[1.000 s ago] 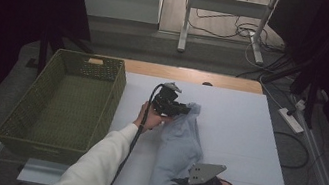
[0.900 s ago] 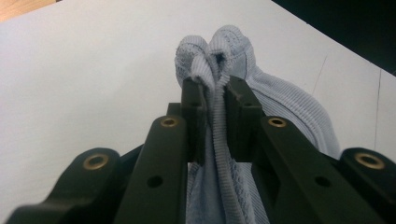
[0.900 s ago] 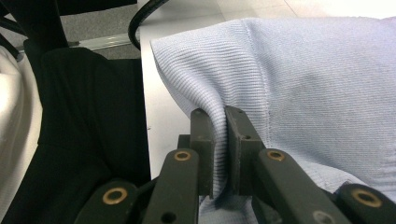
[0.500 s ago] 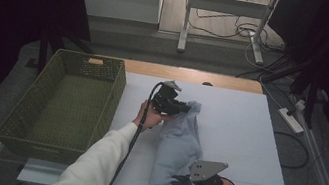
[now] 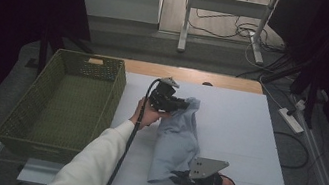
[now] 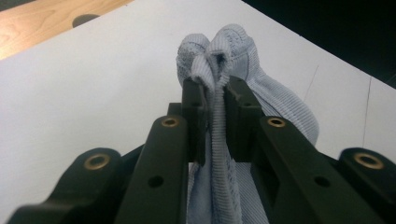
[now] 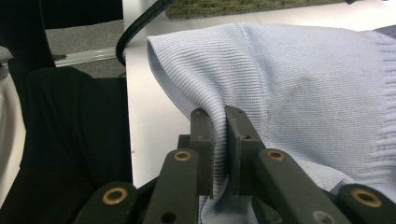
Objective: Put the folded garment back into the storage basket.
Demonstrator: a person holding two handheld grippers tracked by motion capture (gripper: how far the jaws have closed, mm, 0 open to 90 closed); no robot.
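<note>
A light blue ribbed cloth point(image 5: 176, 140) lies in a long bundle across the middle of the white table point(image 5: 237, 130). At its far end my left gripper point(image 5: 182, 103) is shut on a bunched fold of the cloth point(image 6: 219, 70), which sticks out past the jaw tips. My right gripper point(image 5: 177, 178) holds the near end, its jaws pinched on a fold of the cloth point(image 7: 280, 84). My left gripper point(image 6: 215, 88) and my right gripper point(image 7: 219, 116) each show fabric squeezed between the pads.
A green woven basket point(image 5: 56, 105) stands at the left of the table, with nothing visible inside. A wooden strip point(image 5: 190, 75) runs along the far edge. Cables and a power strip point(image 5: 291, 120) lie on the floor to the right. Bare white table surface lies right of the cloth.
</note>
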